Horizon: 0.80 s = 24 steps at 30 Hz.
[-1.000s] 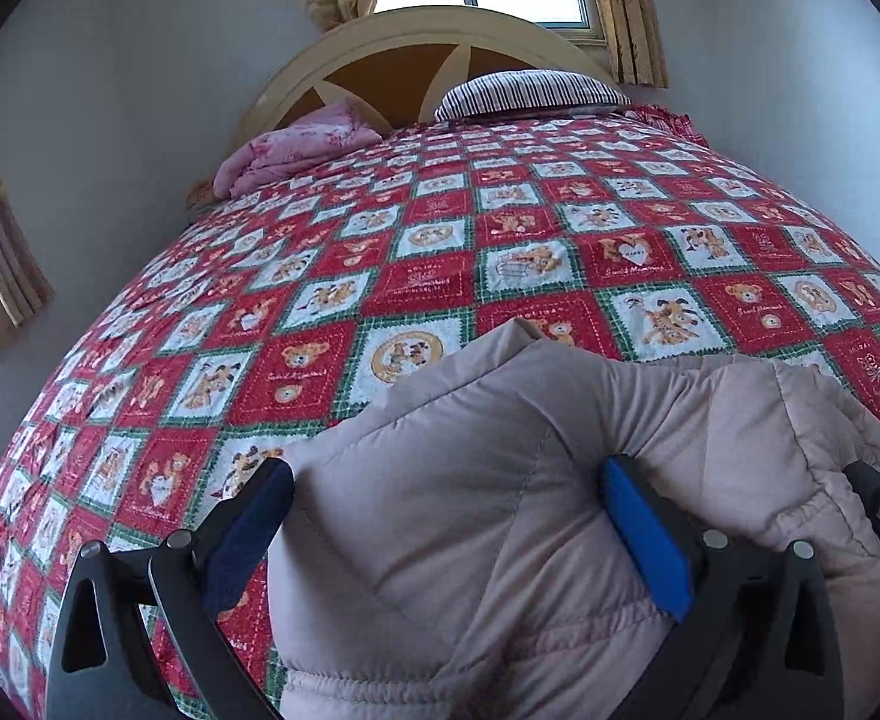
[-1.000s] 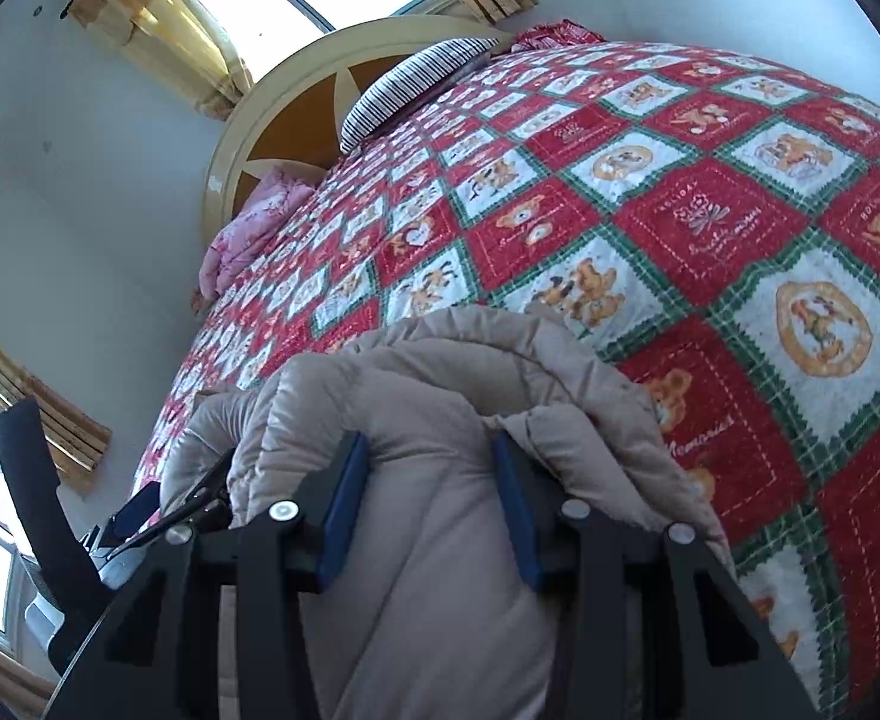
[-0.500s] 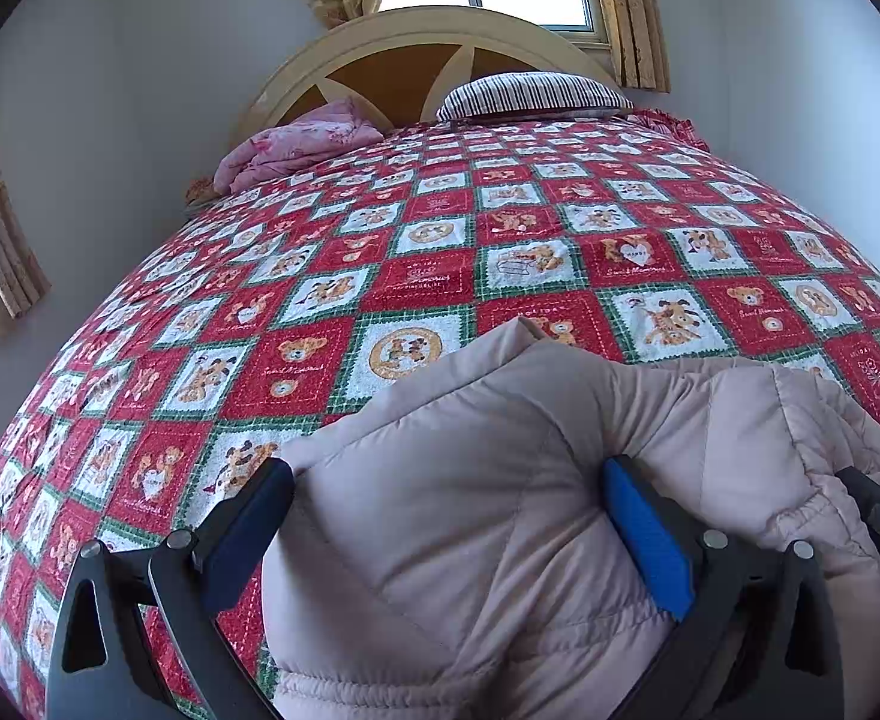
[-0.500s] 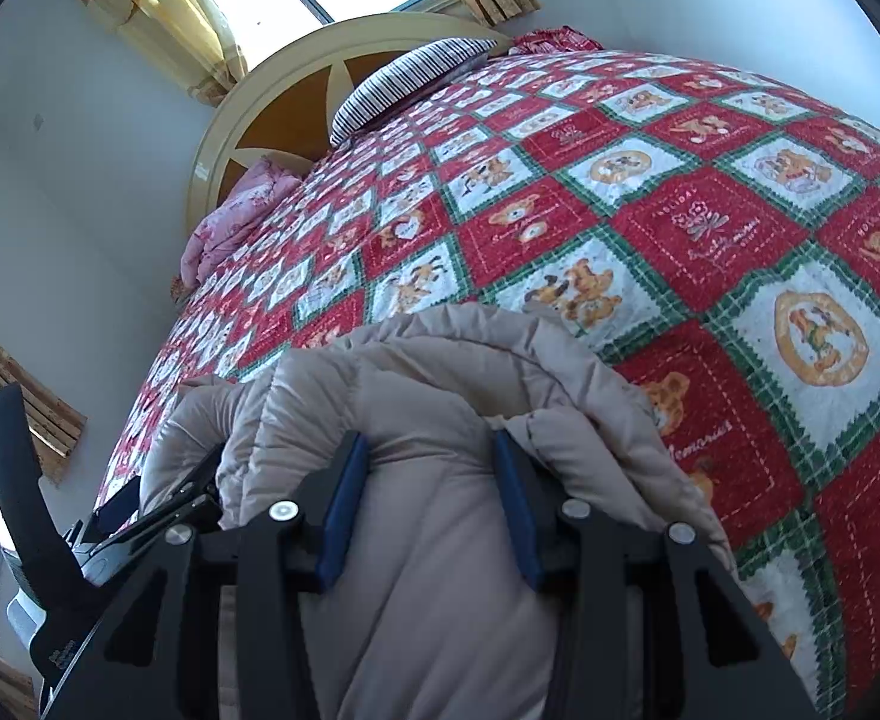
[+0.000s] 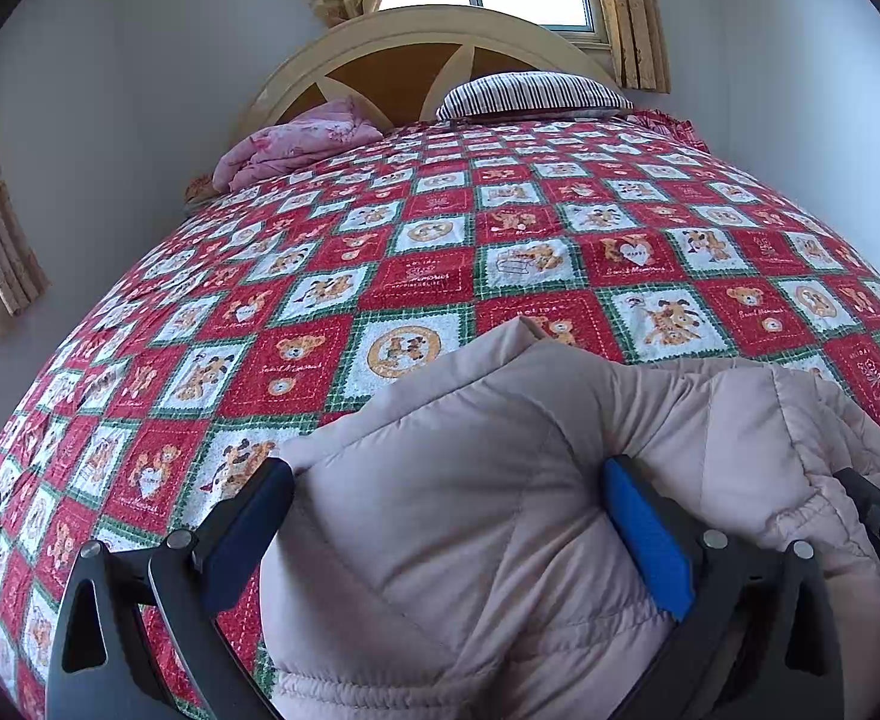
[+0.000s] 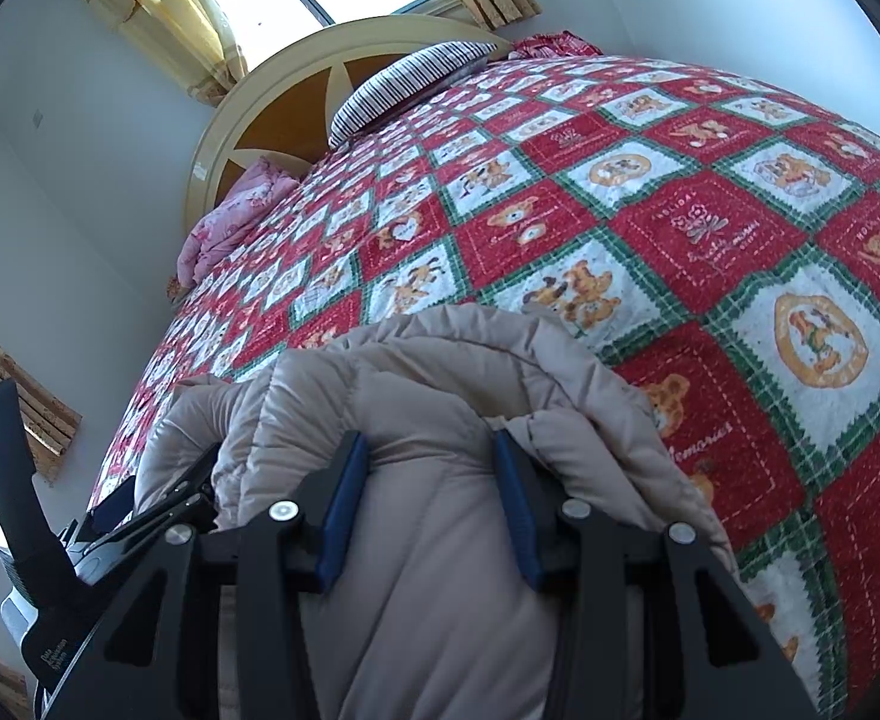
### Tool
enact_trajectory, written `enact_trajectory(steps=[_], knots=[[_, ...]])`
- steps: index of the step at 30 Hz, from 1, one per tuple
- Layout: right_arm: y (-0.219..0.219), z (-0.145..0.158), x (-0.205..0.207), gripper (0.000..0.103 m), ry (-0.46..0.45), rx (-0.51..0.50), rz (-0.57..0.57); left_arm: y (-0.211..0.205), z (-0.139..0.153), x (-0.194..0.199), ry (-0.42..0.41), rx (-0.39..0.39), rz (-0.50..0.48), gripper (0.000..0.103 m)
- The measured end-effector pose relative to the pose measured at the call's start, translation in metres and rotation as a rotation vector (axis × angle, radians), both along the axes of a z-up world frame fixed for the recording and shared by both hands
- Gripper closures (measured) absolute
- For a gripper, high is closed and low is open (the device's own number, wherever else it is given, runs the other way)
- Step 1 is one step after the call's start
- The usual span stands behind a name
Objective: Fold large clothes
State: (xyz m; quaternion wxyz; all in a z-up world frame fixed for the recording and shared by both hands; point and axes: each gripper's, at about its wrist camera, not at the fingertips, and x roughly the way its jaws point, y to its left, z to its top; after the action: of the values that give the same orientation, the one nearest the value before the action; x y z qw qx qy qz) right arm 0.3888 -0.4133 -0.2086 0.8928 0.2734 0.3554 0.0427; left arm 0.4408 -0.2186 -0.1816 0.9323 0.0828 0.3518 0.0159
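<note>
A beige puffy jacket (image 5: 469,408) lies bunched at the near edge of the bed, on the red patchwork quilt (image 5: 428,276). My left gripper (image 5: 445,468) stands wide, its blue pads (image 5: 643,534) pressing a thick bulge of the jacket from both sides. My right gripper (image 6: 428,438) is shut on a narrower fold of the same jacket (image 6: 440,372), with cloth spilling over both fingers. In the right wrist view the left gripper's body (image 6: 110,516) shows at the lower left, tucked against the jacket. The jacket's lower part is hidden below both views.
The quilt (image 6: 679,228) covers the whole bed. At the far end stand a rounded headboard (image 5: 404,72), a striped pillow (image 5: 529,93) and a folded pink blanket (image 5: 296,144). Walls flank both sides, and curtained windows sit behind the headboard and at the left.
</note>
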Motion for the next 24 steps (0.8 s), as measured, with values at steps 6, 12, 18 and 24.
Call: enact_trajectory(steps=[6,12,18,24], knots=[[-0.0003,-0.0003,0.0004,0.058,0.001,0.0,0.002,0.0001,-0.0003,0.0001,-0.001,-0.001,-0.001,0.001],[-0.0015,-0.0007,0.0,0.058,-0.002,0.003,0.003,0.0001,-0.0002,0.0004,0.0,-0.002,-0.001,0.001],[-0.0014,-0.0008,-0.0002,0.058,-0.003,0.005,0.005,-0.0001,-0.0005,0.0007,0.0,-0.001,-0.002,0.001],[-0.0021,-0.0009,0.0,0.058,-0.004,0.006,0.006,0.0018,0.0014,0.0024,0.019,-0.029,-0.015,0.001]])
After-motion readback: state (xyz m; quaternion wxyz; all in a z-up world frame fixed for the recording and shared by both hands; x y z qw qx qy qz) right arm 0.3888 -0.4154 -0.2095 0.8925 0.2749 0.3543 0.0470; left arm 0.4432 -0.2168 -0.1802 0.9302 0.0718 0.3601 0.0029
